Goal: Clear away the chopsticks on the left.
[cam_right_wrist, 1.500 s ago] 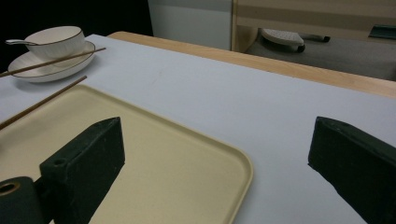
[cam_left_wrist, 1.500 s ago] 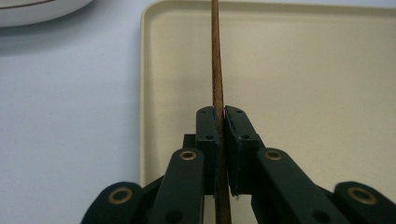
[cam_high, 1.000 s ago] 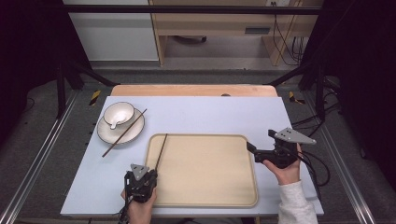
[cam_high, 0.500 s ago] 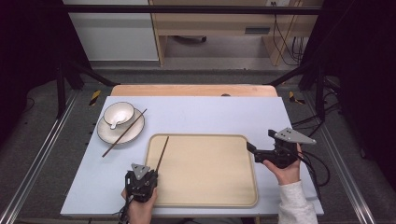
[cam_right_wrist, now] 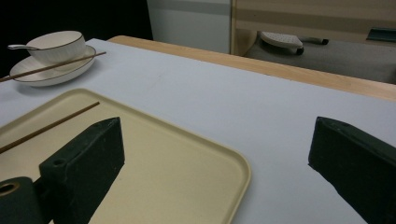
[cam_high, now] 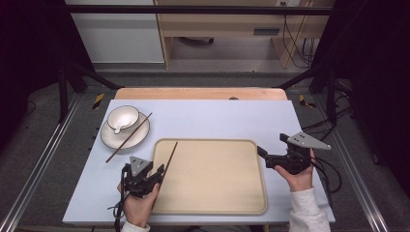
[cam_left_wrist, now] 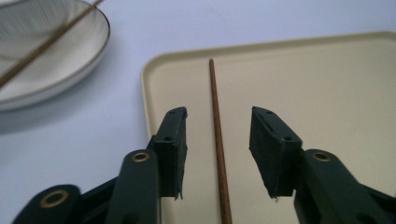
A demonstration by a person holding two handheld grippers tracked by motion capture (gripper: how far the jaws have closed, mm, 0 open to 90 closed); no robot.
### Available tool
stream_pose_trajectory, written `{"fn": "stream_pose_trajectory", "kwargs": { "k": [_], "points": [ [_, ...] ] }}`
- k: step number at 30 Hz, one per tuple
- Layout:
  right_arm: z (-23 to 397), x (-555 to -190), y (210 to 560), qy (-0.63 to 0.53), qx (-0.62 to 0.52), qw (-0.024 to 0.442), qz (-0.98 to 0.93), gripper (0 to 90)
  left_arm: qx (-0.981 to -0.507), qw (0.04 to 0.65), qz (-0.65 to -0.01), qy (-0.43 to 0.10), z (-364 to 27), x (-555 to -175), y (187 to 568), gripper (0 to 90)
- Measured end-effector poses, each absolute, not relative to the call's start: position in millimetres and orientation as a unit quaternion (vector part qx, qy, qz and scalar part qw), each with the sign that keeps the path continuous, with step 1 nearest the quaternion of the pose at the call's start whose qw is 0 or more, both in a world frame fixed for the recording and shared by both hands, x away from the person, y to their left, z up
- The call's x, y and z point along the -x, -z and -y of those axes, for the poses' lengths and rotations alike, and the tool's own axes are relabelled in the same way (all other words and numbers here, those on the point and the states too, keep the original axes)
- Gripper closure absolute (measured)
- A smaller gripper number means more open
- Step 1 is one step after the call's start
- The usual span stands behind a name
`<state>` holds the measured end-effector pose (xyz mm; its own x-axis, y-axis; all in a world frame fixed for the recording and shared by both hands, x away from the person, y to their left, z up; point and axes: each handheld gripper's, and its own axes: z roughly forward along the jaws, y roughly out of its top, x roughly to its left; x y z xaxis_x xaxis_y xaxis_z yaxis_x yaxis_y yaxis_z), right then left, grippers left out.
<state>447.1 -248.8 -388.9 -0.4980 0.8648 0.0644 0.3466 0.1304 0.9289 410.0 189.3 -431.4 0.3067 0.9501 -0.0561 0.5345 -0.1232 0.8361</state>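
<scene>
One chopstick lies on the tray near its left edge; left gripper jaws just opened, stick loose btw them. Right gripper hangs agape by tray's right edge. Next prob: fetch other chopstick off the plate.

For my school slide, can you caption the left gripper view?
Left gripper, jaws just opened, straddles a chopstick lying on the tray.
</scene>
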Motion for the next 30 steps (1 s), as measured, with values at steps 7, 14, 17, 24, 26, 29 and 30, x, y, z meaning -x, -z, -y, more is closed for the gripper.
{"fn": "stream_pose_trajectory", "kwargs": {
  "k": [7, 14, 17, 24, 26, 29, 30],
  "points": [
    [251, -446, 387, -0.505, -0.431, 0.259, -0.702, 3.7, -0.715, 0.393, -0.503, -0.285, -203, -426, 404, 43.0],
    [253, -445, 385, -0.507, -0.430, 0.262, -0.699, 3.3, -0.724, 0.412, -0.484, -0.268, -226, -441, 390, 35.0],
    [253, -445, 385, -0.506, -0.431, 0.263, -0.699, 2.9, -0.729, 0.424, -0.480, -0.241, -246, -453, 394, 31.7],
    [252, -445, 386, -0.503, -0.432, 0.262, -0.701, 2.8, -0.737, 0.403, -0.482, -0.249, -274, -467, 408, 26.8],
    [252, -446, 386, -0.503, -0.429, 0.264, -0.702, 2.8, -0.738, 0.396, -0.485, -0.253, -281, -472, 413, 25.3],
    [252, -446, 386, -0.503, -0.429, 0.265, -0.702, 2.8, -0.736, 0.387, -0.494, -0.255, -289, -480, 418, 25.0],
    [252, -446, 386, -0.503, -0.430, 0.264, -0.702, 2.8, -0.738, 0.381, -0.493, -0.258, -291, -483, 419, 24.9]
  ]
}}
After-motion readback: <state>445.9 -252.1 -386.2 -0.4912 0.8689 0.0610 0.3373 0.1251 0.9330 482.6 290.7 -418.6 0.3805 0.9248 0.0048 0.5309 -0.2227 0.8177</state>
